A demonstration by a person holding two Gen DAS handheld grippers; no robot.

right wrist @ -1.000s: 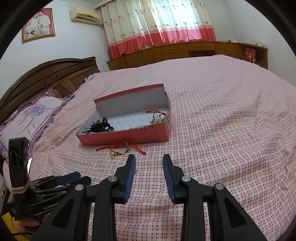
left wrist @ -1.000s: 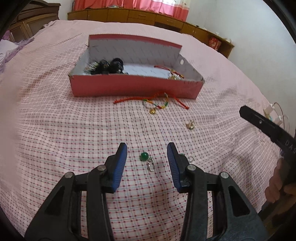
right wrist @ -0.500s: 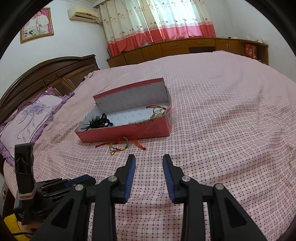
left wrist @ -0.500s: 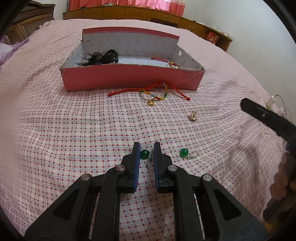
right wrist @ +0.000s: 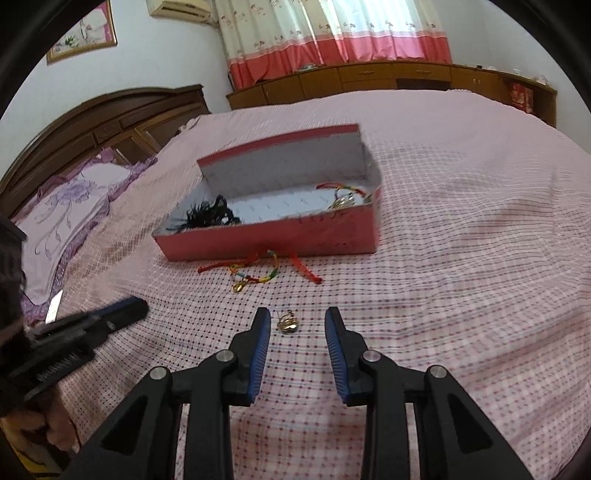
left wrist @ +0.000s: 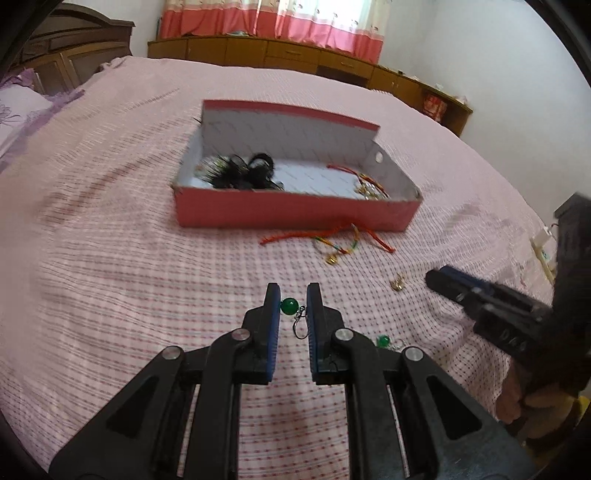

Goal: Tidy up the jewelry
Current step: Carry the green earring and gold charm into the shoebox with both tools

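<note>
The left claw, spread a second ago over the green bead earring on the bed, has pinched it and lifted it, aimed toward the pink box farther off (the drop looks next). Its twin earring lies just right. Further right, the right claw has advanced, spread around the gold ring.

Soft daylight through curtains, motion blur — fisheye edges bowed, dark
</note>
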